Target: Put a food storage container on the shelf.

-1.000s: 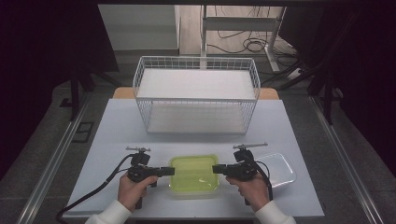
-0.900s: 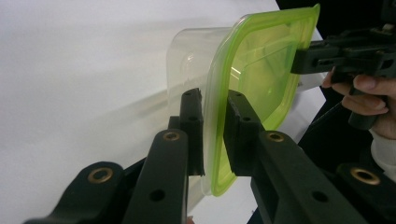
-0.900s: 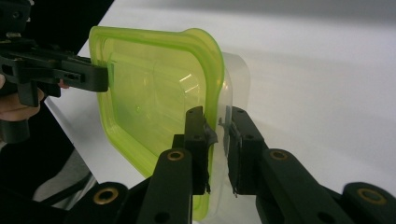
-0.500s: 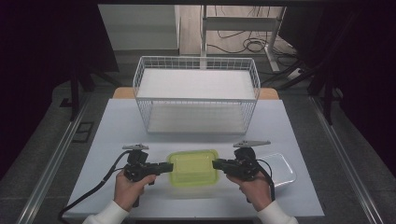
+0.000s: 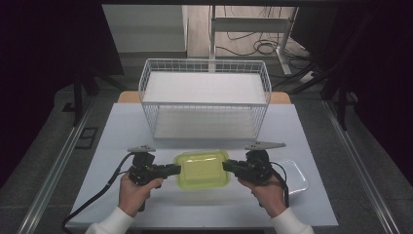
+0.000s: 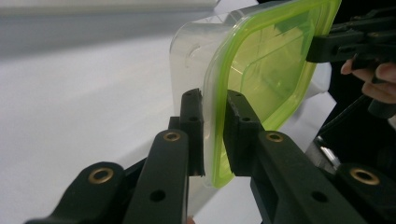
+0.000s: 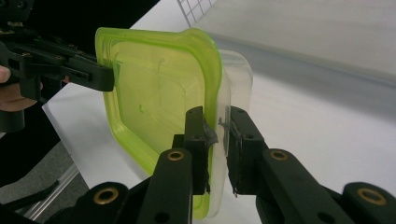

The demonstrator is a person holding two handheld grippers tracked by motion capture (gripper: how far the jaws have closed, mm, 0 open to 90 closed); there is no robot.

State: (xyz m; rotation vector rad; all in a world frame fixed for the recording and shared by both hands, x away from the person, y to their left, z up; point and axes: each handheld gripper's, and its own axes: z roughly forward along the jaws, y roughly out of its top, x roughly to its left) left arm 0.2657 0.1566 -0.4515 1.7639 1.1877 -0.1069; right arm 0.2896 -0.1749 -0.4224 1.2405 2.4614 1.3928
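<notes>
A clear plastic container with a lime-green lid (image 5: pixel 202 169) hangs between my two grippers near the table's front edge. My left gripper (image 5: pixel 178 169) is shut on its left rim, and my right gripper (image 5: pixel 225 165) is shut on its right rim. In the left gripper view the jaws (image 6: pixel 213 98) pinch the green lid edge and clear wall of the container (image 6: pixel 266 65), with the other gripper clamped at the far side. In the right gripper view the jaws (image 7: pixel 217 114) clamp the same rim of the container (image 7: pixel 159 88). The box appears lifted off the table.
A white wire basket (image 5: pixel 204 97) stands at the back middle of the pale table (image 5: pixel 122 131). A clear shallow tray (image 5: pixel 296 176) lies just right of my right hand. Cables trail from both grippers toward the front edge.
Both grippers, still shut on the container, have carried it a little away from the front edge, towards the basket, and upward in the view.
</notes>
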